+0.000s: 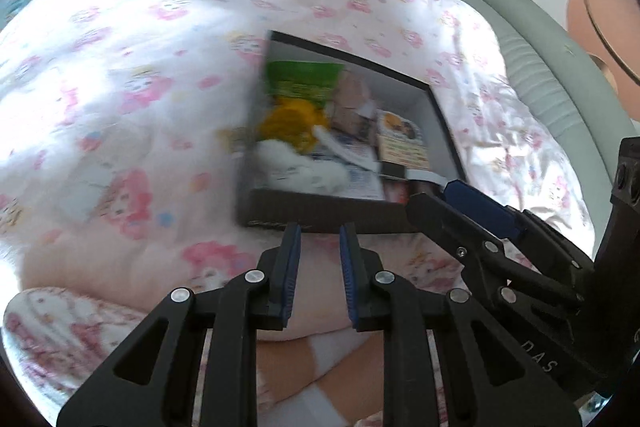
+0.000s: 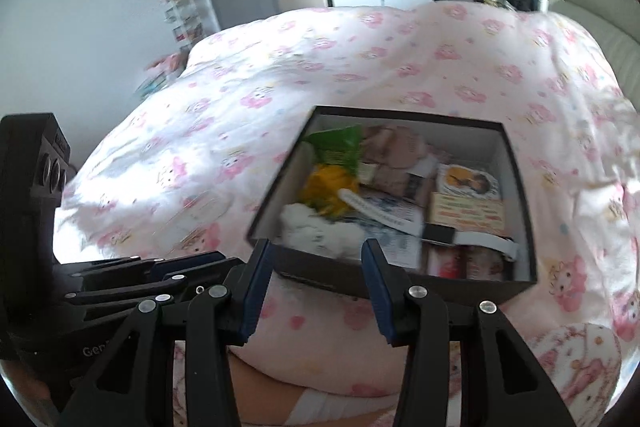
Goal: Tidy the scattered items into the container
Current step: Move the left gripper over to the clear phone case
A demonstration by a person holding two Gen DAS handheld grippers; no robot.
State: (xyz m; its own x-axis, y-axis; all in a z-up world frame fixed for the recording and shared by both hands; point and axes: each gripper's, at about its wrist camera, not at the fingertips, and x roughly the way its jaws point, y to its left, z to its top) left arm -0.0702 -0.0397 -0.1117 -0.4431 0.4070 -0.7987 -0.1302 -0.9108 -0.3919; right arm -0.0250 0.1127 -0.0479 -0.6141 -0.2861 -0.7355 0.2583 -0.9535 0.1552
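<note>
Two grippers hang over the bed, and both hold nothing. My left gripper (image 1: 320, 231) has its blue-padded fingers close together but apart, with bare quilt showing in the gap. My right gripper (image 2: 316, 247) stands much wider, released, its fingertips over the near wall of the box.

From the right wrist view the box (image 2: 400, 281), dark outside and white inside, sits on the pink-and-white cartoon quilt (image 2: 280, 75) at about 1 o'clock from my fingertips. It is open and already crowded: a green packet (image 2: 336, 145) at 11 o'clock inside it, a yellow soft thing (image 2: 328, 183) just below that, a white fluffy thing (image 2: 308, 227) at the near left corner, a white strip (image 2: 380, 213) with small print lying slantwise across the middle, a printed card (image 2: 468, 213) with a picture on top at 3 o'clock, and a white strap with a dark buckle (image 2: 468, 239) along the near right side. The print on these is too blurred to read.

Readable writing is only on the tools: "DAS" on the right gripper's body in the left wrist view, and "Gen" on the left gripper's body (image 2: 96, 350) at 8 o'clock in the right wrist view. A grey padded headboard (image 1: 536, 67) curves along the bed at 2 o'clock in the left view.
</note>
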